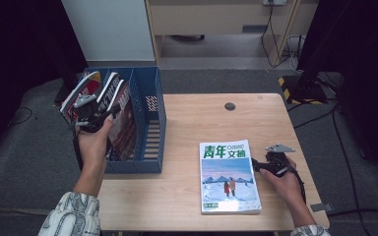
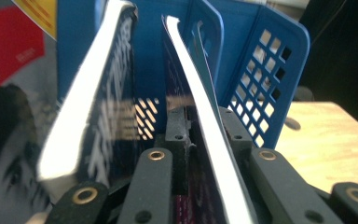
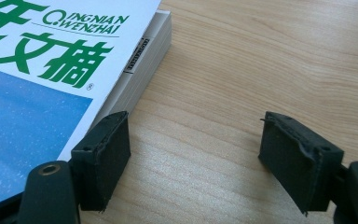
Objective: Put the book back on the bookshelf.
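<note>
A blue magazine rack (image 1: 150, 93) (image 2: 261, 70) stands at the table's left edge with several magazines leaning in its left bay. My left gripper (image 1: 103, 110) (image 2: 206, 126) reaches into that bay from the near side. Its jaws stand close on either side of a thin dark-covered magazine (image 1: 120, 101) (image 2: 200, 93), and the pads look pressed on its lower edge. A stack of magazines (image 1: 229, 177) (image 3: 51, 70) with a white and blue cover and green lettering lies flat at the front right. Just right of it my right gripper (image 1: 256, 164) (image 3: 193, 140) rests open on the wood, with only bare wood between its fingers.
Another dark magazine (image 2: 98, 93) and a red-covered one (image 1: 81, 91) (image 2: 9, 46) lean left of the held one. The rack's right bay (image 1: 150, 128) holds nothing. A dark round plug (image 1: 230, 106) sits in the wooden table (image 1: 202, 123) at the back. Cables lie on the floor at the right (image 1: 325, 118).
</note>
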